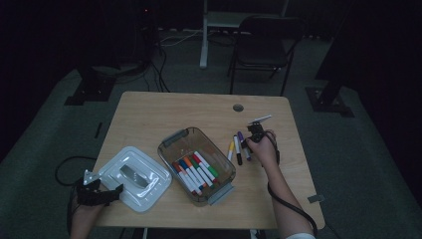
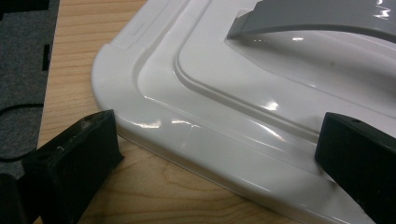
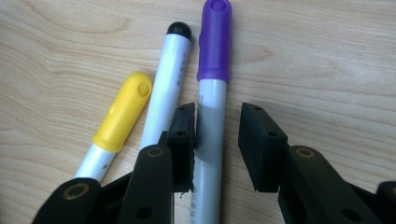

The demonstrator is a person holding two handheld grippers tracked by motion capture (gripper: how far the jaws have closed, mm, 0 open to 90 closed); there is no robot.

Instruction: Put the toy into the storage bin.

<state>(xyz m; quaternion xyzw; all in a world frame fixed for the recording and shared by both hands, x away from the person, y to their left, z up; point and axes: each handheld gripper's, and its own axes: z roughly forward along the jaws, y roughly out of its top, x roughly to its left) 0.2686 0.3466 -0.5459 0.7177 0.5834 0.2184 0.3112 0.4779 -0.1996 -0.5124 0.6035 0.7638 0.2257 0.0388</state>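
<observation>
I have the purple-capped marker (image 3: 212, 93) lying flat on the table (image 1: 149, 119), right of the bin, and my right gripper (image 3: 217, 140) straddles its white barrel: one jaw touches the barrel's side, the other stands off with a gap of bare wood between, so the jaws are not yet clamped on it. Beside it on the wood lie two more loose markers, a black-capped one (image 3: 166, 84) touching it along the barrel and a yellow-capped one (image 3: 119, 116) just beyond, so three loose in this cluster. The right gripper view gives me that jaw gap and the cap colours plainly; from the high view I get the right hand (image 1: 262, 147) and gripper (image 1: 256, 133) over the cluster, with something bluish by the hand that I cannot tell apart.

The clear plastic bin (image 1: 171, 144) sits mid-table, and in it I count about five markers (image 1: 195, 172) side by side, with red, blue, orange and green caps.

Left of the bin, the one white lid (image 1: 149, 199) with a grey handle (image 2: 322, 18) lies flat. My left gripper (image 1: 99, 193) rests at its near corner, jaws spread wide, one on the wood and the other at the lid's rim (image 2: 196, 140), gripping nothing
</observation>
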